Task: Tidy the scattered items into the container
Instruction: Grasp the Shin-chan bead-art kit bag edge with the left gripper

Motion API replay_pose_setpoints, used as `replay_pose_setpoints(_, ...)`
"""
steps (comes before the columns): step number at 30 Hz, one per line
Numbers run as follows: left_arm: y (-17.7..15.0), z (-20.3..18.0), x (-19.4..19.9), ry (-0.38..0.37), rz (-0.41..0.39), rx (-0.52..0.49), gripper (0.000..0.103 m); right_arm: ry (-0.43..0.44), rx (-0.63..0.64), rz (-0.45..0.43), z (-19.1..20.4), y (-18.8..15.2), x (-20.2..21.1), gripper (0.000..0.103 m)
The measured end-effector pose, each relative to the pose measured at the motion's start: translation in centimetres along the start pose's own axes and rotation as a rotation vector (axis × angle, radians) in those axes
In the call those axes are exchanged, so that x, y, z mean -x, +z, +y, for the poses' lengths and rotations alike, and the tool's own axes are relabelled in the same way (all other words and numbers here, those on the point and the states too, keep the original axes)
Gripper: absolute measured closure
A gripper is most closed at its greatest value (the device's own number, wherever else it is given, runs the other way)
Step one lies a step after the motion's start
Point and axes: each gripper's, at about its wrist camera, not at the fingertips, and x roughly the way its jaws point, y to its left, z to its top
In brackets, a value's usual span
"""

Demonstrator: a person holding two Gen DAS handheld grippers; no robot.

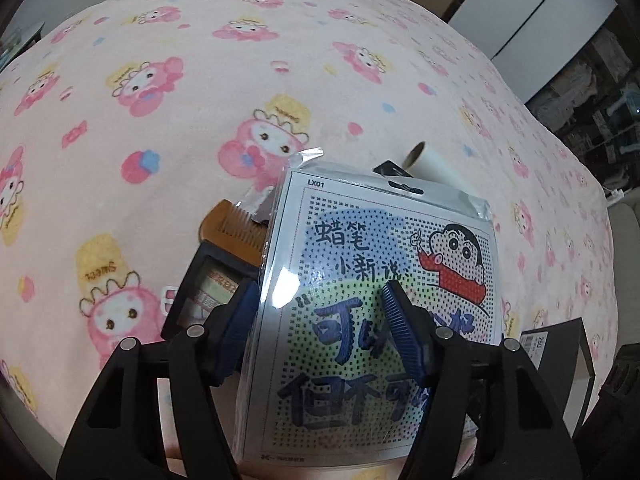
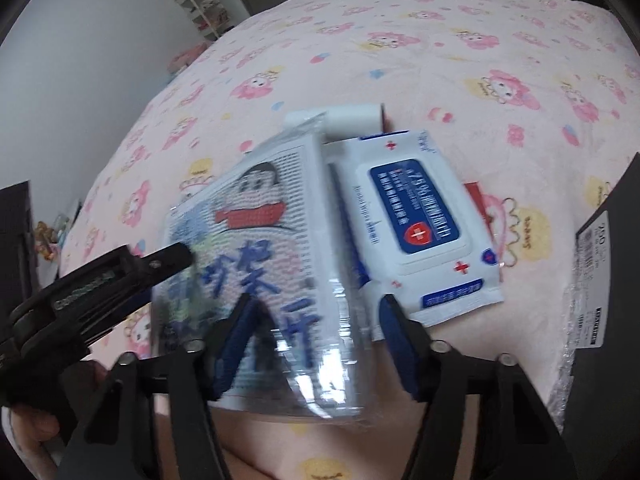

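A flat cartoon-print craft kit in clear plastic (image 1: pixel 360 280) stands tilted between the fingers of my left gripper (image 1: pixel 320 316), which is shut on it. The kit shows in the right wrist view (image 2: pixel 256 248) too, blurred, lying across my right gripper (image 2: pixel 316 320), whose jaws stand wide apart around it. The left gripper (image 2: pixel 120 272) reaches in from the left there. A white and blue wet-wipes pack (image 2: pixel 420 216) lies behind the kit. A wooden comb (image 1: pixel 236 236), a dark framed item (image 1: pixel 204 292) and a white roll (image 1: pixel 424 160) lie on the bed.
A pink cartoon blanket (image 1: pixel 180 100) covers the bed. A black box with a label (image 2: pixel 600 280) stands at the right edge, also in the left wrist view (image 1: pixel 560 352). White cabinets (image 1: pixel 520 8) and shelves stand beyond the bed.
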Motion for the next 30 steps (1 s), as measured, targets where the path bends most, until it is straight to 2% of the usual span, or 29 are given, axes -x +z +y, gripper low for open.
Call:
replay_pose_setpoints(6, -0.4, -0.6, 0.4, -0.115, 0.019, -0.018, 0.040, -0.012, -0.034, 0.032, -1.0, -2.1, 1.3, 0.053)
replay_pose_setpoints(7, -0.4, -0.7, 0.6, -0.117, 0.015, -0.020, 0.040, -0.022, -0.038, 0.037, -1.2, -2.3, 1.4, 0.053)
replay_pose_setpoints(10, -0.2, -0.3, 0.2, -0.037, 0.014, 0.002, 0.039, -0.059, -0.039, 0.041, -1.7, -2.7, 1.6, 0.053)
replay_pose_setpoints(11, -0.1, 0.0, -0.1, -0.029, 0.026, 0.019, 0.036, -0.067, -0.038, 0.040, -1.8, -2.6, 1.6, 0.053)
replay_pose_setpoints(13, 0.1, 0.3, -0.6, -0.045, 0.053, 0.032, 0.031, -0.072, -0.039, 0.040, -1.8, -2.4, 1.5, 0.053)
replay_pose_setpoints(18, -0.2, -0.4, -2.1, -0.120, 0.131, 0.009, 0.029, -0.082, -0.009, 0.043, -1.2, -2.0, 0.9, 0.052)
replay_pose_setpoints(24, -1.1, -1.5, -1.2, -0.105, 0.085, -0.054, 0.036, -0.054, -0.028, 0.061, -1.3, -1.9, 0.5, 0.052)
replay_pose_setpoints(30, -1.6, -2.6, 0.0, -0.142, 0.061, -0.131, 0.043, -0.079, -0.039, 0.037, -1.7, -2.3, 2.3, 0.056)
